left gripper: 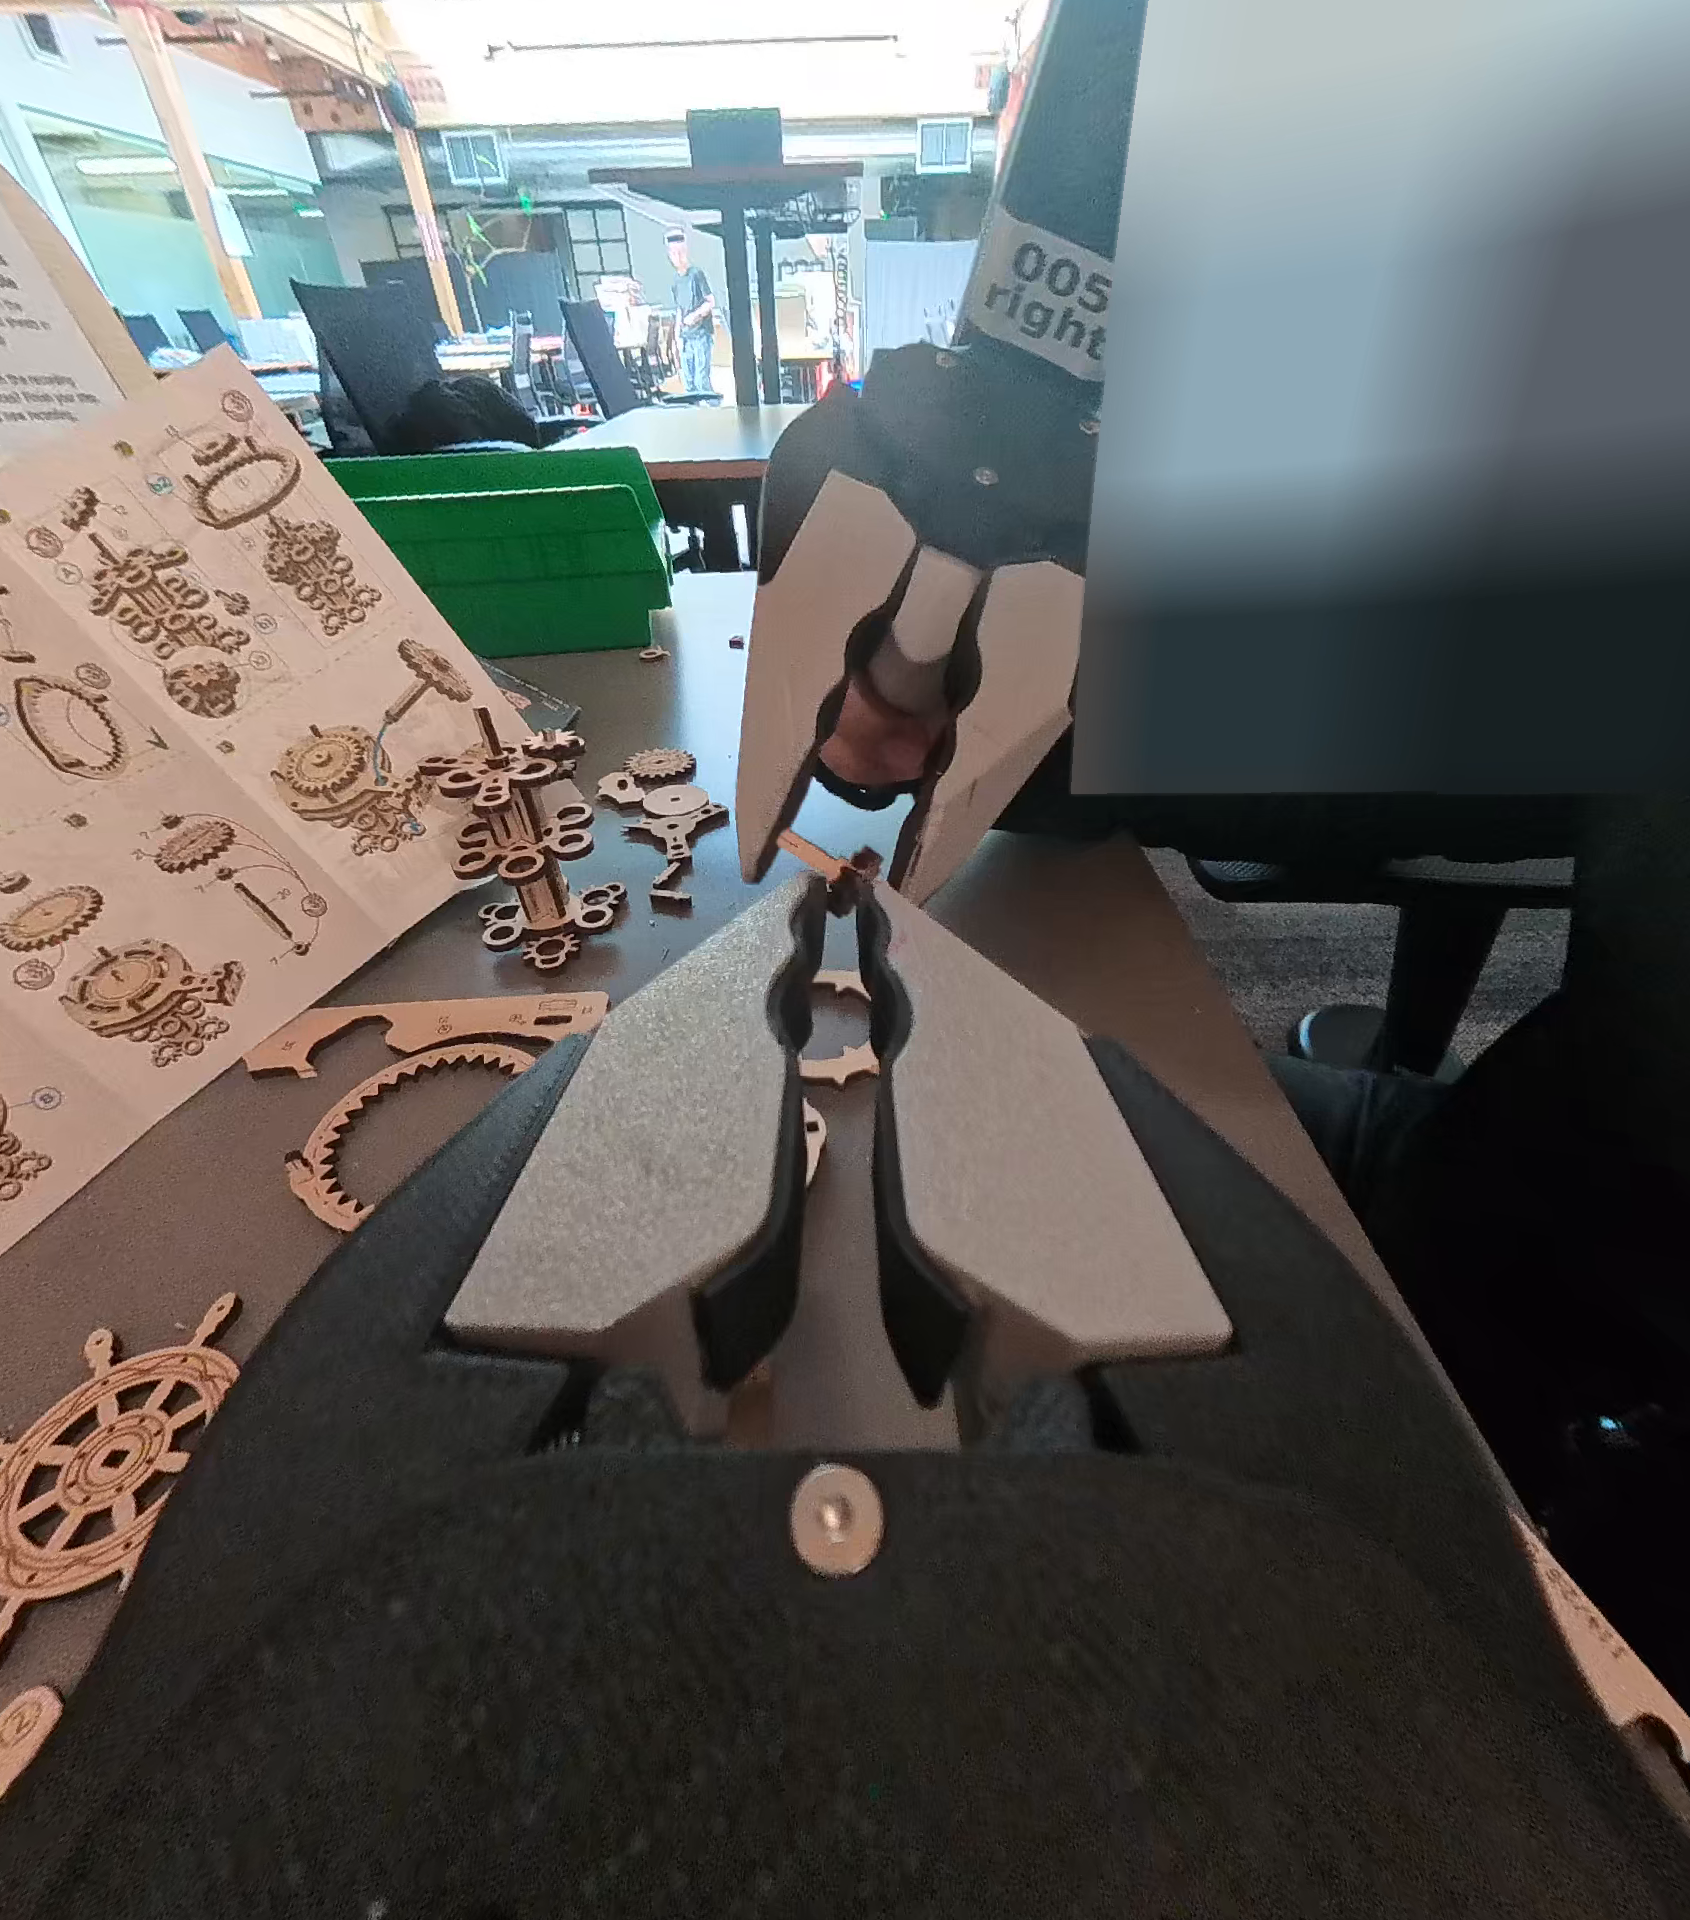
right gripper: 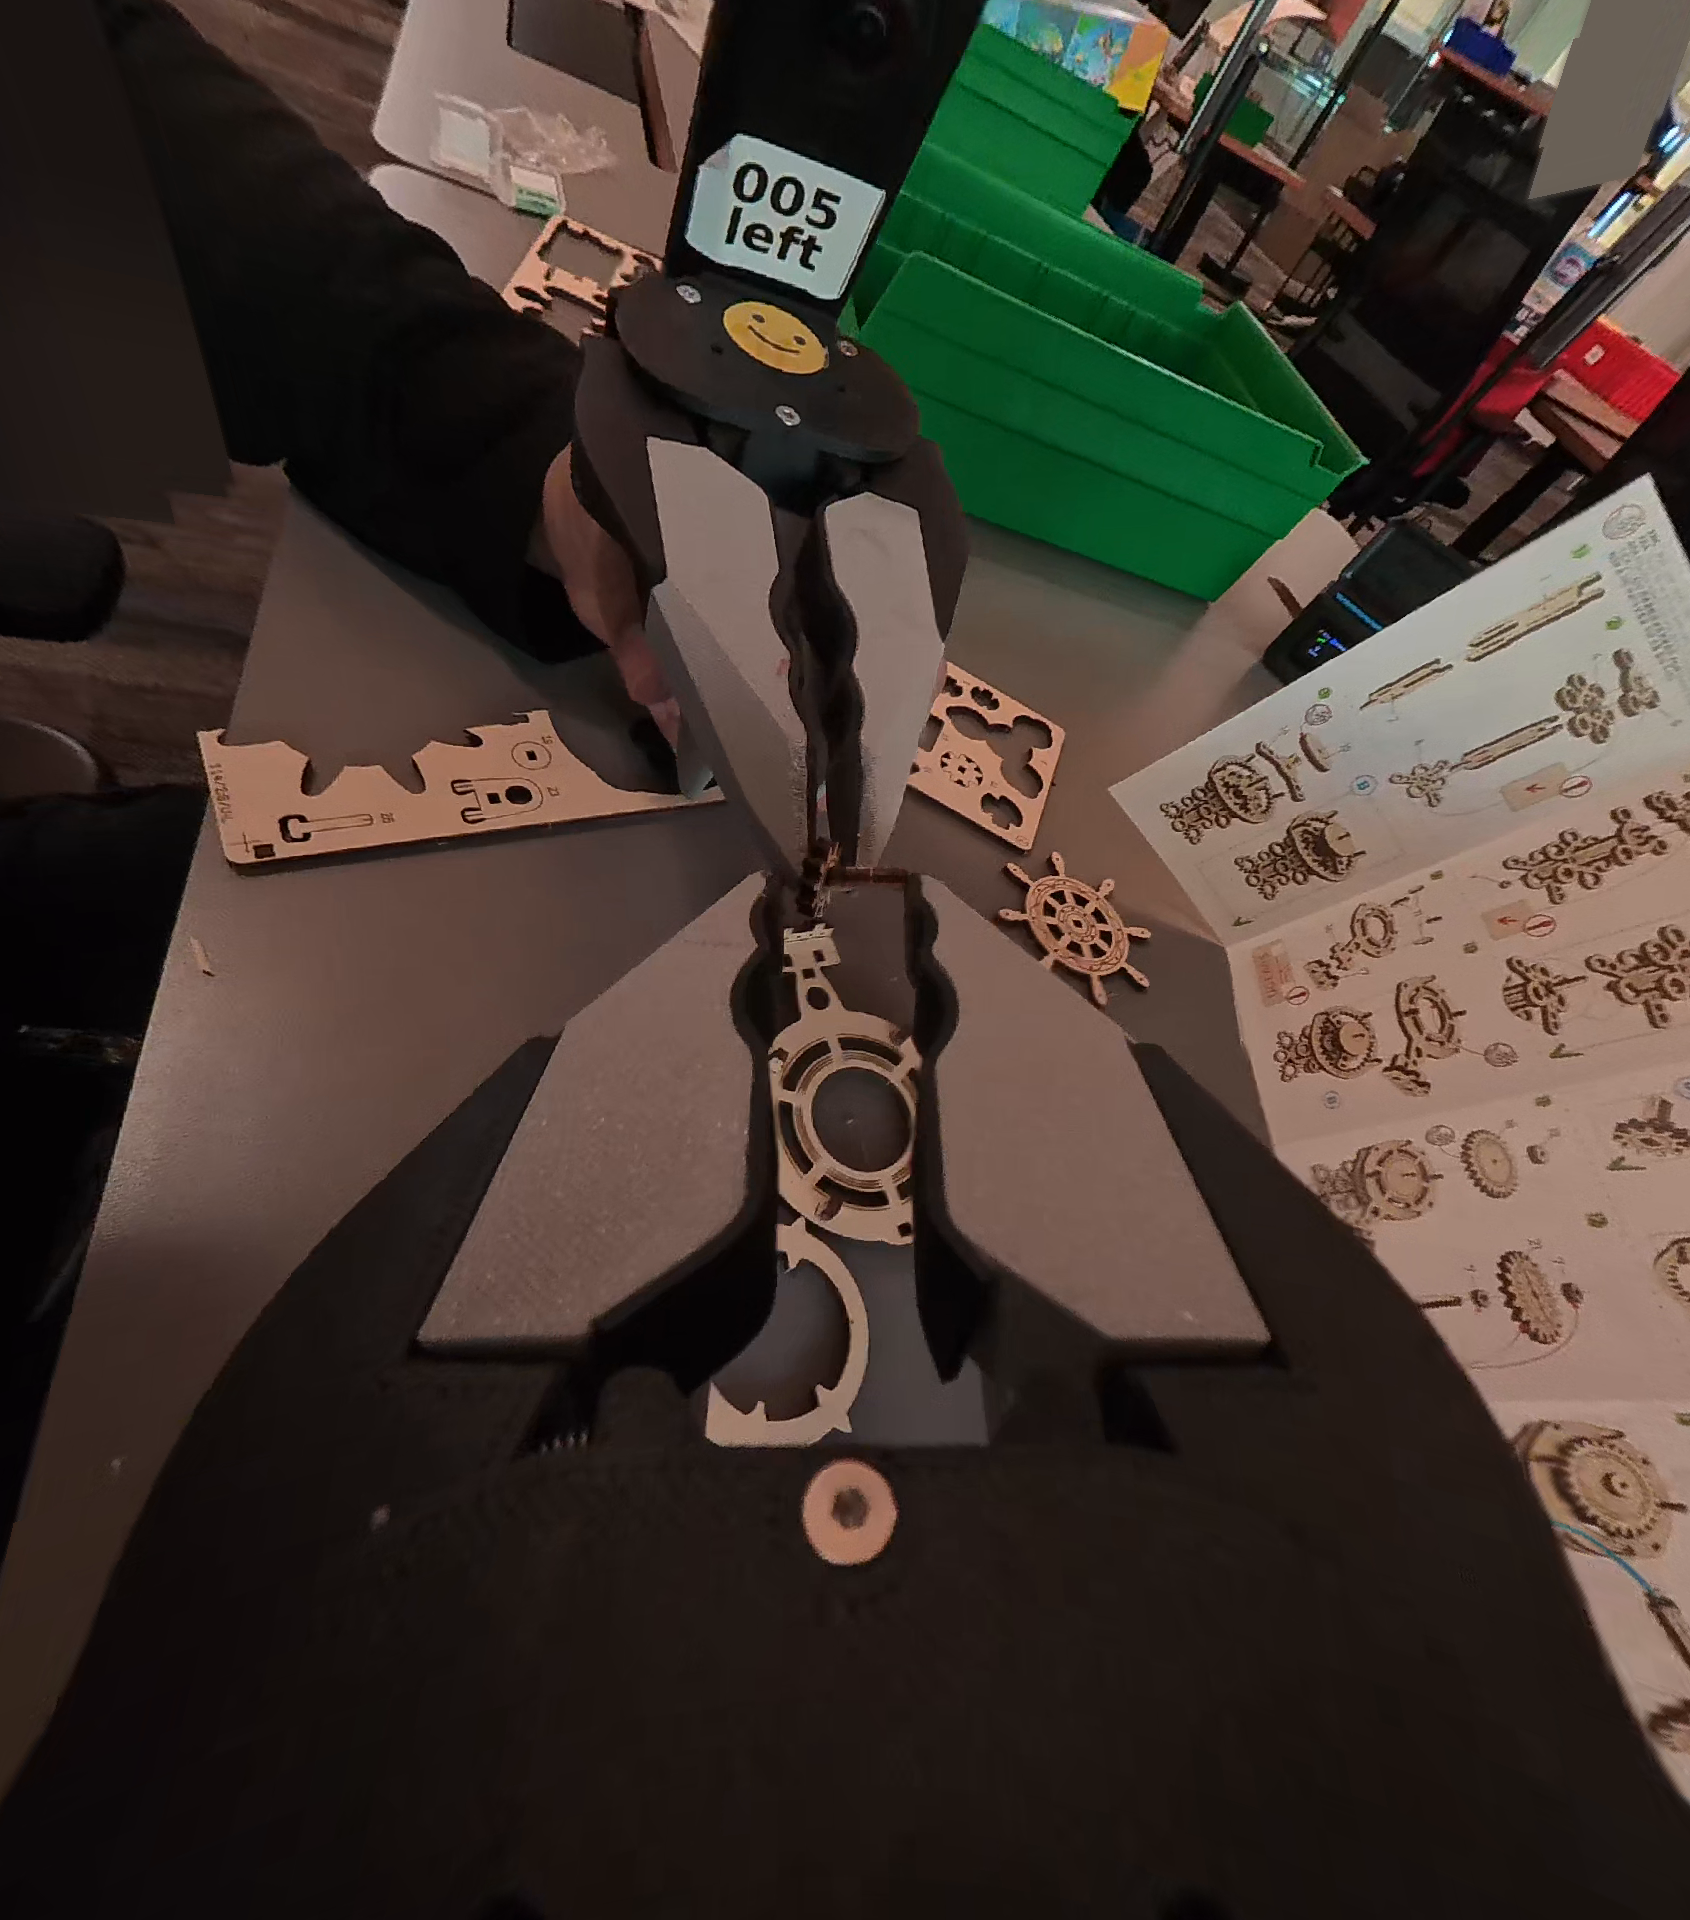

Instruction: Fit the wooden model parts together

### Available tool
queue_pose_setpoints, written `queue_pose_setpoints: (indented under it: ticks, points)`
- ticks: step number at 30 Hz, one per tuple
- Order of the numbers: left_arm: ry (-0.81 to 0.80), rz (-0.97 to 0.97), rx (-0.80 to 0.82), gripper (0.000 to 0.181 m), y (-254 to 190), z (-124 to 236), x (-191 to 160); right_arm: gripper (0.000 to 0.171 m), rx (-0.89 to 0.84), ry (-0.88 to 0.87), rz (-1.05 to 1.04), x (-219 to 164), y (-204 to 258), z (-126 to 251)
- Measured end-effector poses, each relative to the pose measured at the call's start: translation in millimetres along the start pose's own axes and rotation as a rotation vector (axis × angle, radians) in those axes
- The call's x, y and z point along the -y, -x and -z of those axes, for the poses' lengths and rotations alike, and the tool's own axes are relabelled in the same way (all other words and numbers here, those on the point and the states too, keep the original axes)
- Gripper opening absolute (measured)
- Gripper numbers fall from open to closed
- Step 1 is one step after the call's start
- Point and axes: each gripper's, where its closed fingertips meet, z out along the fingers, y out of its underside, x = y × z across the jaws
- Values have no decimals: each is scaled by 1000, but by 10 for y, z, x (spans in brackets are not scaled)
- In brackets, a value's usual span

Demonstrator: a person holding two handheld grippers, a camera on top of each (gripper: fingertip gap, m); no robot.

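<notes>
1. The left gripper (left gripper: 839, 891) points away over the grey table (left gripper: 1059, 935); its jaws stand narrow, the tips nipped on a small dark wooden part (left gripper: 865, 862); in the right wrist view the same gripper (right gripper: 825, 847) comes down from the far side, fingers almost together, a person's hand (right gripper: 612, 613) in a dark sleeve behind it.
2. The right gripper (right gripper: 841, 883) meets it tip to tip; its jaws stand a little wider, and a thin wooden peg (left gripper: 813, 847) spans its fingertips and touches the dark part; whether the pads truly press the peg cannot be told.
3. Beneath the right gripper's fingers a flat ring-shaped wooden frame (right gripper: 846, 1132) with a stem lies on the table, a curved cut-out piece (right gripper: 810, 1340) nearer the camera.
4. In the left wrist view a stacked wooden assembly (left gripper: 534, 842) stands upright at the left, small gears (left gripper: 662, 800) just beside it; a toothed ring (left gripper: 405, 1122) lies nearer; a ship's wheel (left gripper: 88, 1475) lies at the near left.
5. An open instruction sheet (left gripper: 145, 748) leans at the left; green bins (left gripper: 519, 561) stand far behind it.
6. In the right wrist view two punched-out wooden sheets (right gripper: 425, 800) lie flat at the far left and behind the left gripper.
</notes>
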Motion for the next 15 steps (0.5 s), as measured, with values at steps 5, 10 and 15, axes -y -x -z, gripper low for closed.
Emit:
queue_pose_setpoints:
  ticks: [5, 10, 15]
  points:
    - [16, 3, -15, 2, -12, 20, -11, 17, 49, -20, -66, -30, 16, -3]
    - [52, -23, -19, 1, -21, 23, -58, 17, 108, -29, -134, -62, 43, -11]
    - [61, -30, -29, 0, -32, 53, -60, 17, 155, -45, -201, -79, 50, 6]
